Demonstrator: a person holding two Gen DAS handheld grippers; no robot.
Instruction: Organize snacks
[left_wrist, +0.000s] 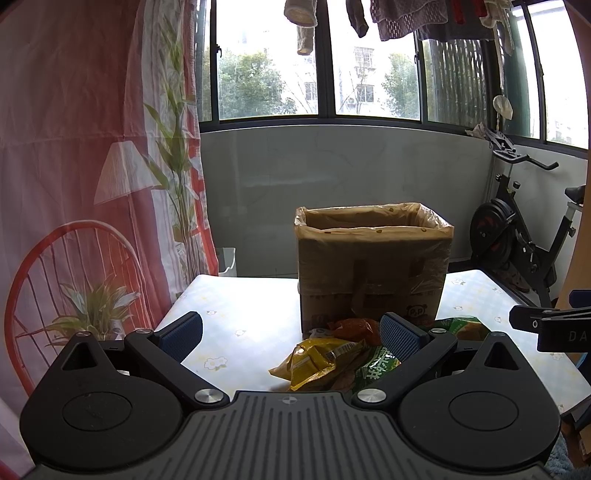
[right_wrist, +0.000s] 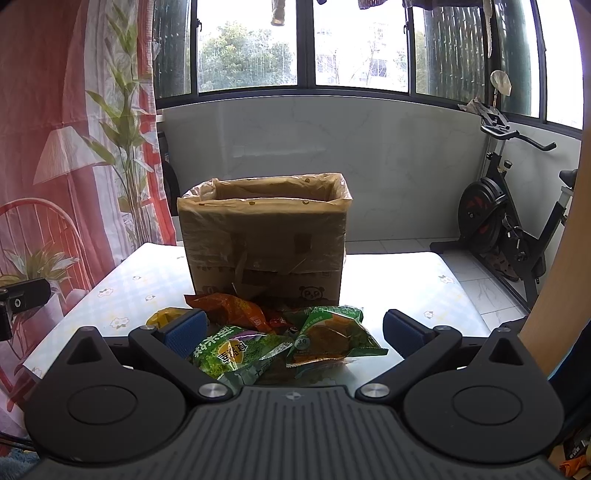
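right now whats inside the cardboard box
Only the plastic liner folded over the rim of the cardboard box shows; the front wall hides the interior, so contents cannot be seen.

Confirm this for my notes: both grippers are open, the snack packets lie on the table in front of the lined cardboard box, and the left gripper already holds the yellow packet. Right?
Not quite. The left gripper holds nothing: the left wrist view shows its jaws wide apart, with the yellow packet lying loose on the table. The rest stands: the right gripper is open too, and the packets lie before the lined cardboard box.

glossy plastic snack packets, matt cardboard box
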